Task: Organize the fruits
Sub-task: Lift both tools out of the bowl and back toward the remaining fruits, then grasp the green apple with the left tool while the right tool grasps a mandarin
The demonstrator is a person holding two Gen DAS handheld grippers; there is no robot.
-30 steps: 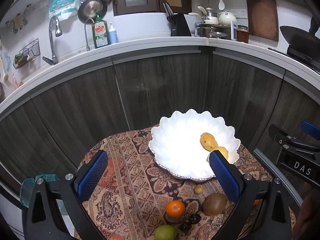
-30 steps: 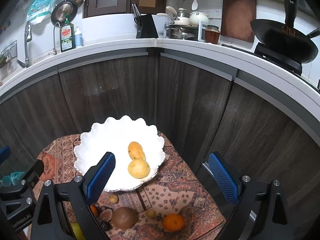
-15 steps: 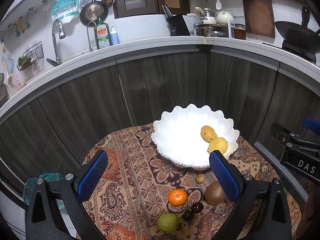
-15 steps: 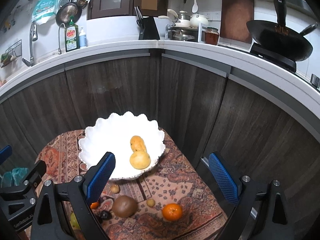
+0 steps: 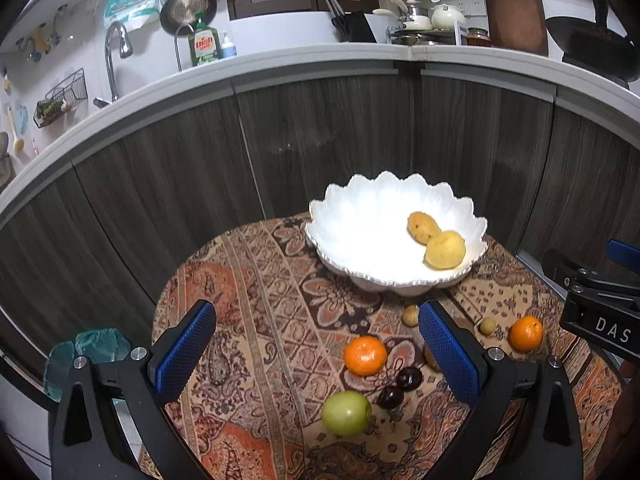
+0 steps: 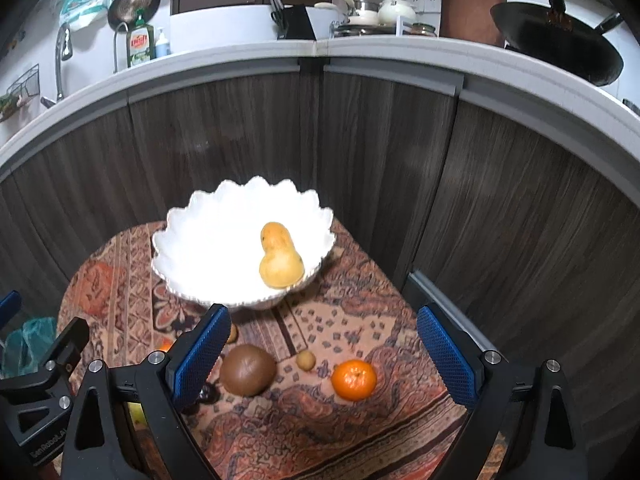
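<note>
A white scalloped bowl [image 5: 352,236] [image 6: 200,248] stands at the far side of a small round table and holds two yellow fruits [image 5: 444,250] [image 6: 281,266]. On the patterned cloth in front of it lie two oranges [image 5: 365,355] [image 6: 354,380], a green apple [image 5: 346,412], two dark plums [image 5: 400,388], a brown kiwi [image 6: 248,369] and two small tan fruits [image 5: 410,315] [image 6: 306,360]. My left gripper [image 5: 320,360] is open and empty above the near left fruits. My right gripper [image 6: 324,360] is open and empty above the kiwi and the right orange.
The round table [image 5: 248,280] has a paisley cloth and stands against dark wood cabinet fronts [image 5: 320,140] under a white counter [image 5: 280,64]. A teal bag [image 5: 92,348] lies on the floor to the left. The right gripper's body [image 5: 600,312] shows at the right edge.
Both grippers have pulled back from the bowl and risen, so more of the table and the loose fruits show. The fruits and bowl have not moved. Both stay open.
</note>
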